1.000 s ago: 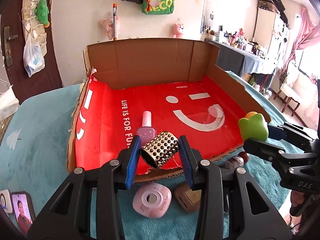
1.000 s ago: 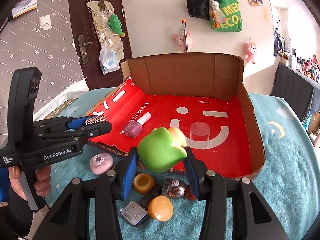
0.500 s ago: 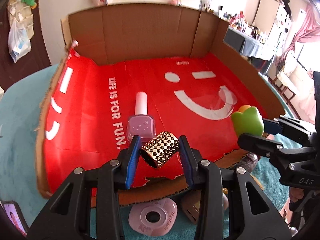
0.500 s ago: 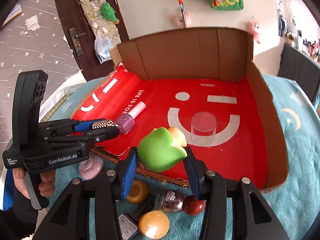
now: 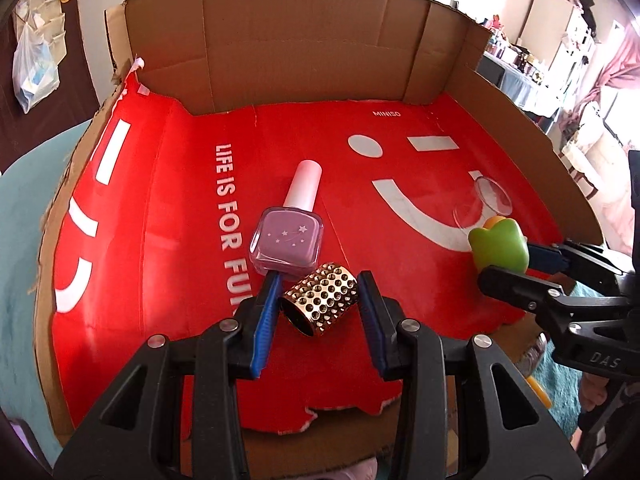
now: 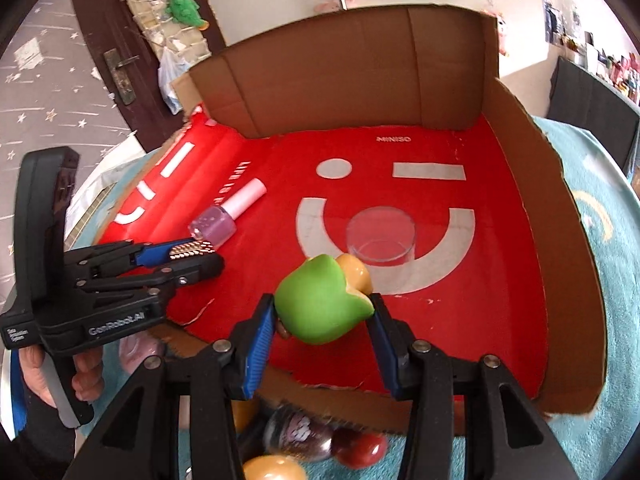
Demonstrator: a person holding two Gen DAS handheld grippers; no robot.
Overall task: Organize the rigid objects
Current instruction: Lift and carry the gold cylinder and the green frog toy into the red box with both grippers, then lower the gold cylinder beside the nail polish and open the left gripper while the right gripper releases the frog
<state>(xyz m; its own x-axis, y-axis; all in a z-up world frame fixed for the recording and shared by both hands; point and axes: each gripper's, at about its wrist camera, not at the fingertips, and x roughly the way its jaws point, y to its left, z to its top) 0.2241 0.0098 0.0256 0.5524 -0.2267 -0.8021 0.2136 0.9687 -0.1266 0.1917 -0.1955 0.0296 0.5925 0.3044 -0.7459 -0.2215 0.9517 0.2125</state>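
My left gripper (image 5: 318,304) is shut on a gold studded cylinder (image 5: 320,304) and holds it over the front of the red cardboard tray (image 5: 160,240), just behind a purple nail polish bottle (image 5: 288,236). My right gripper (image 6: 322,316) is shut on a green and orange toy (image 6: 324,304) over the tray's front edge, near a clear glass cup (image 6: 380,236). The left gripper also shows in the right wrist view (image 6: 192,254), and the toy shows in the left wrist view (image 5: 498,244).
The tray has tall cardboard walls (image 6: 360,68) at the back and right. Loose items lie on the teal cloth in front of the tray: a dark glittery bottle (image 6: 296,432), a red ball (image 6: 360,448), an orange ball (image 6: 272,470).
Both grippers have moved forward from above the teal cloth to over the tray's front, each still holding its object.
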